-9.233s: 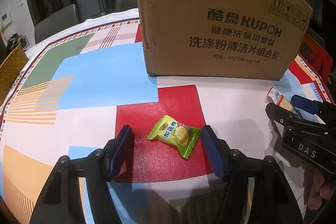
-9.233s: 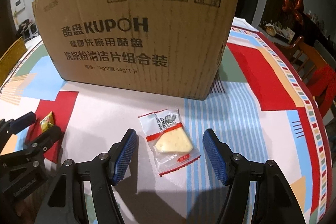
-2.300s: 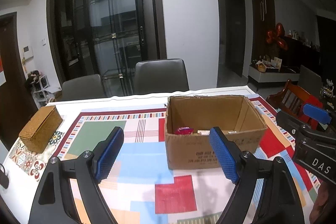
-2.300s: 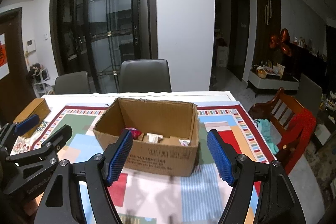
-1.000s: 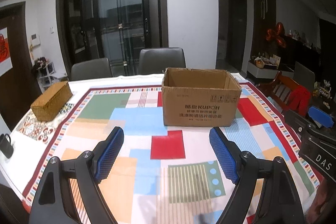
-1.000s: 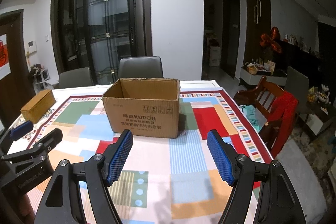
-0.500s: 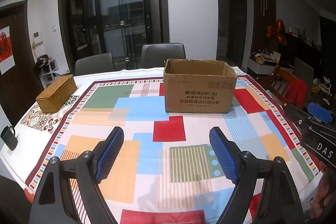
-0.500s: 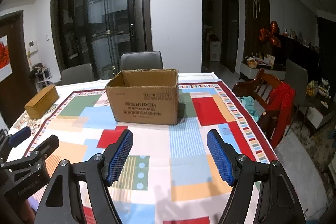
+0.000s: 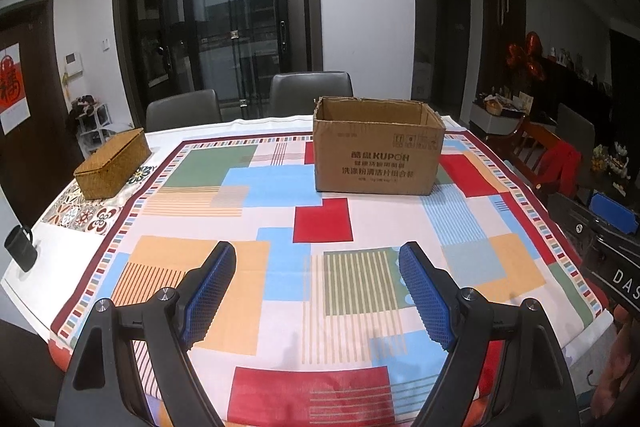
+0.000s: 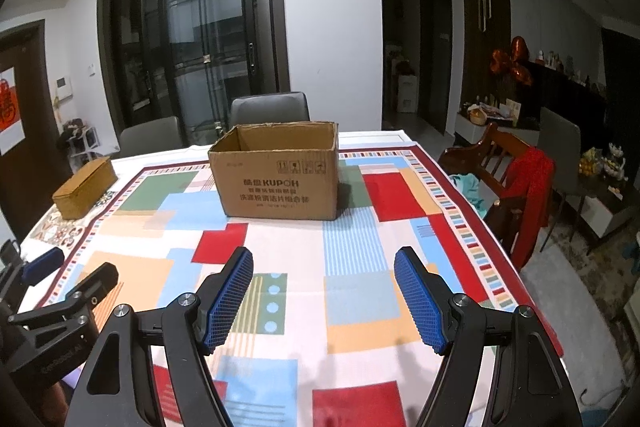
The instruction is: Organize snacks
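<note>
Both our grippers, left (image 9: 316, 291) and right (image 10: 324, 297), hang wide and empty near the tablecloth's (image 9: 280, 187) near edge. We see the cardboard box (image 9: 378, 155) at the far side, no snacks outside it, so we'd judge sorting finished and keep clear.

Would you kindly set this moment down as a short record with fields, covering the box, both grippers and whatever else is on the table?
cardboard box: open-topped, upright on the tablecloth's far half; contents not visible
left gripper: open, empty, above the tablecloth
right gripper: open, empty
tablecloth: colourful blocks; no loose snacks visible
woven box: far left, lid on
dark mug: left table edge
</note>
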The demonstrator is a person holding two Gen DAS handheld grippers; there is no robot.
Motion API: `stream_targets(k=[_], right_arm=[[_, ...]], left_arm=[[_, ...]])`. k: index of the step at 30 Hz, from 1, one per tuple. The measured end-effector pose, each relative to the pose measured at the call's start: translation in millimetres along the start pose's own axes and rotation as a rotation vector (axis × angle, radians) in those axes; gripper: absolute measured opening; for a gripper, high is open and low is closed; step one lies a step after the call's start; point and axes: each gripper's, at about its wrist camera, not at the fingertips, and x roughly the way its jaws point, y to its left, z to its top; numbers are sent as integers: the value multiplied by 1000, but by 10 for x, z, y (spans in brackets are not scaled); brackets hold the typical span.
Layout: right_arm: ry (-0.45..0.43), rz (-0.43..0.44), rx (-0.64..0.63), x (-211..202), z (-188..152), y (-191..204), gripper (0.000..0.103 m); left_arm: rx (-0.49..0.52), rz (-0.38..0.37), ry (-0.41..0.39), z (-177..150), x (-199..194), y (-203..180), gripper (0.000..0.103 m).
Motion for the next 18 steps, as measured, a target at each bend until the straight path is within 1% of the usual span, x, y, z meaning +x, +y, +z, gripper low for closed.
stream_targets(k=[18], right_arm=[[-11,-8,5,-72,-28,9,74]], left_arm=[[-13,-6,-1,-56,-68,26,84]])
